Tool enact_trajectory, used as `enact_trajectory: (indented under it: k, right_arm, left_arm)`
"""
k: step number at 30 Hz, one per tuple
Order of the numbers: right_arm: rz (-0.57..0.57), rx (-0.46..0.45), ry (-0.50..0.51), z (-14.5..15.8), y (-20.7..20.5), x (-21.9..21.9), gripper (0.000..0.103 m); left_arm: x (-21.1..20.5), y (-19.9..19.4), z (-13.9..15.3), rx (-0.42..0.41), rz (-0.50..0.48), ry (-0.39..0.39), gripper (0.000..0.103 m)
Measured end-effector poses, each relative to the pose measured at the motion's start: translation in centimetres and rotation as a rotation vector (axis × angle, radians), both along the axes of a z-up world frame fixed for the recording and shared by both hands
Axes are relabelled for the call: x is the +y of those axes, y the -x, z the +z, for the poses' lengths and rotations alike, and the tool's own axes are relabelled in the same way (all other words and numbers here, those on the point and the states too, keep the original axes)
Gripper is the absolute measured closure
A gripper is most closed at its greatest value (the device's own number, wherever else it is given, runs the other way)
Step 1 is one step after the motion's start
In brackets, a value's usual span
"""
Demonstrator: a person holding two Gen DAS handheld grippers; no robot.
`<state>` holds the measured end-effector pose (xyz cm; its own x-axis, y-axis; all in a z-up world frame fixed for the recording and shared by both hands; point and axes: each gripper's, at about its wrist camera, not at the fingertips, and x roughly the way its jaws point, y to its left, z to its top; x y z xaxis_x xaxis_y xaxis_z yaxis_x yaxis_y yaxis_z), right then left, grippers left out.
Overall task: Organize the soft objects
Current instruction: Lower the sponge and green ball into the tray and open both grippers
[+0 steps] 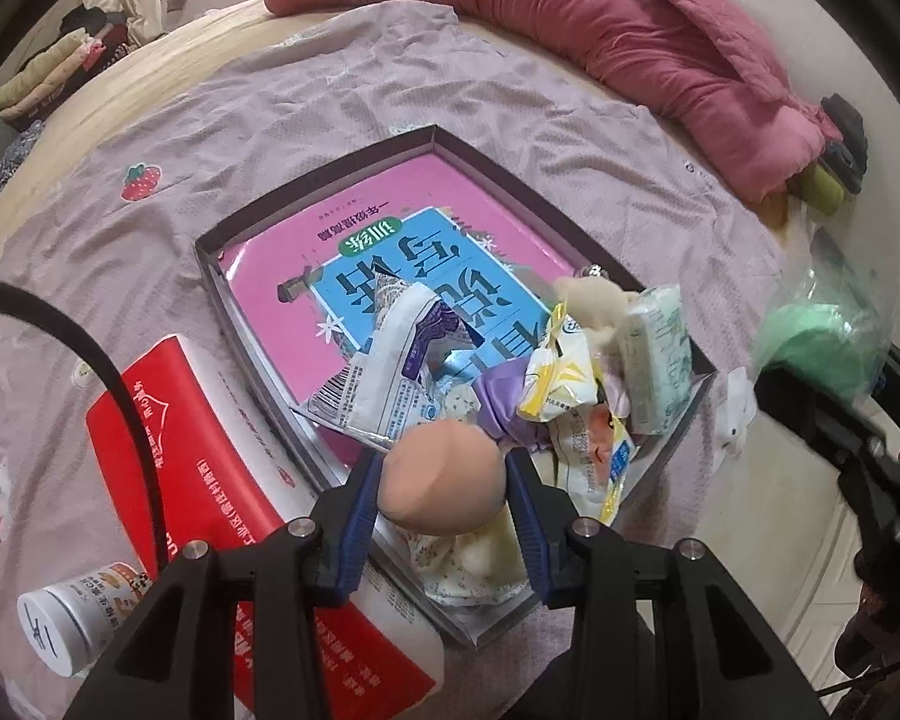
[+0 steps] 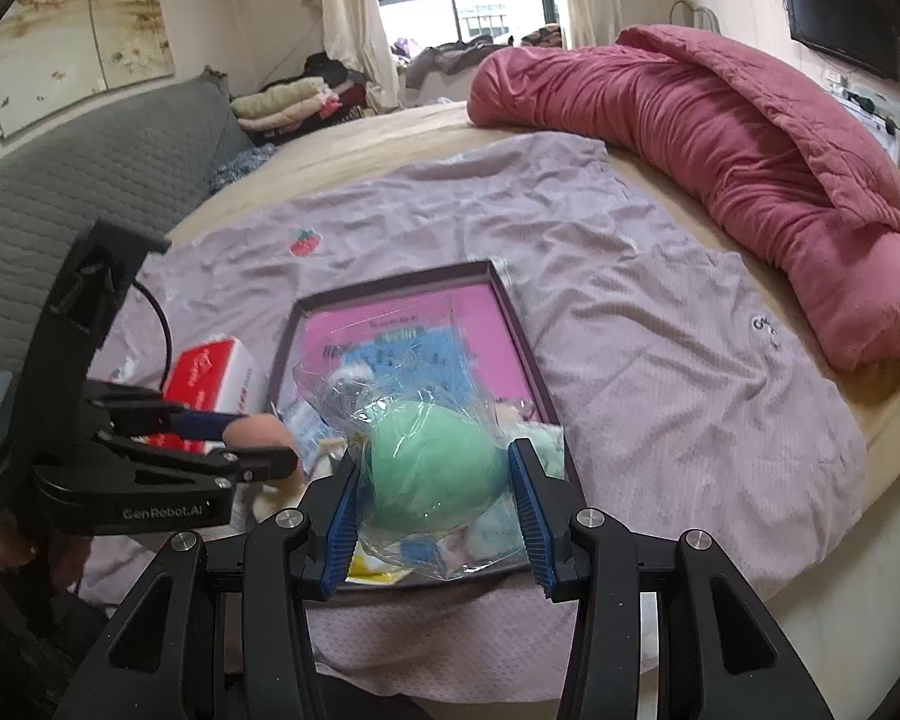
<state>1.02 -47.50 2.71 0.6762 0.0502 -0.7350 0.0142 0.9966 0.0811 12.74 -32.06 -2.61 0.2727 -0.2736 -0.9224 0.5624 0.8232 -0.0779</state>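
My left gripper [image 1: 444,480] is shut on a peach-coloured soft sponge [image 1: 441,477] and holds it over the near corner of a shallow dark box [image 1: 330,177]. The box has a pink and blue book cover inside and a pile of soft packets, a tissue pack [image 1: 657,354] and small plush items at its near end. My right gripper [image 2: 435,480] is shut on a green soft sponge in a clear plastic bag [image 2: 432,462], held above the box's near end [image 2: 390,282]. The left gripper [image 2: 258,438] with the peach sponge shows at the left of the right wrist view.
The box lies on a lilac cloth [image 1: 390,78] spread on a bed. A red and white tissue box [image 1: 210,480] and a white canister [image 1: 72,618] lie left of the box. A rolled pink quilt [image 2: 750,150] lies along the far right. A grey sofa [image 2: 60,198] stands left.
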Motion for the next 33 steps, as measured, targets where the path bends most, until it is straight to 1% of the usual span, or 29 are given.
enact_trajectory:
  k: [2,5,10,13,17,18,21,33]
  right_arm:
    - [0.001,0.011,0.012,-0.7,-0.1,0.2,0.055]
    - [0.005,0.028,-0.002,-1.8,-0.4,0.5,0.055]
    - [0.024,0.056,0.003,-3.5,-1.2,1.5,0.055]
    - [0.029,0.067,0.022,-4.3,-1.7,2.1,0.055]
    - [0.018,0.092,0.024,-5.4,-2.4,2.2,0.055]
    - [0.013,0.097,0.025,-5.6,-2.4,2.1,0.055]
    - [0.018,0.11,0.077,-6.1,-2.7,2.4,0.055]
    - [-0.006,0.122,0.035,-7.2,-3.5,1.6,0.054]
  left_arm:
    - [-0.1,-0.2,-0.3,0.004,-0.001,-0.003,0.06]
    - [-0.1,-0.5,-0.8,0.01,0.005,-0.015,0.06]
    - [0.1,-1.1,-1.3,0.02,0.017,-0.017,0.06]
    - [0.2,-1.5,-1.5,0.027,0.02,-0.015,0.06]
    - [0.2,-1.7,-1.8,0.032,0.019,-0.015,0.06]
    - [0.3,-1.7,-1.8,0.031,0.021,-0.013,0.06]
    - [0.3,-1.7,-1.8,0.032,0.021,-0.01,0.06]
    - [0.3,-1.8,-2.1,0.038,0.025,-0.008,0.06]
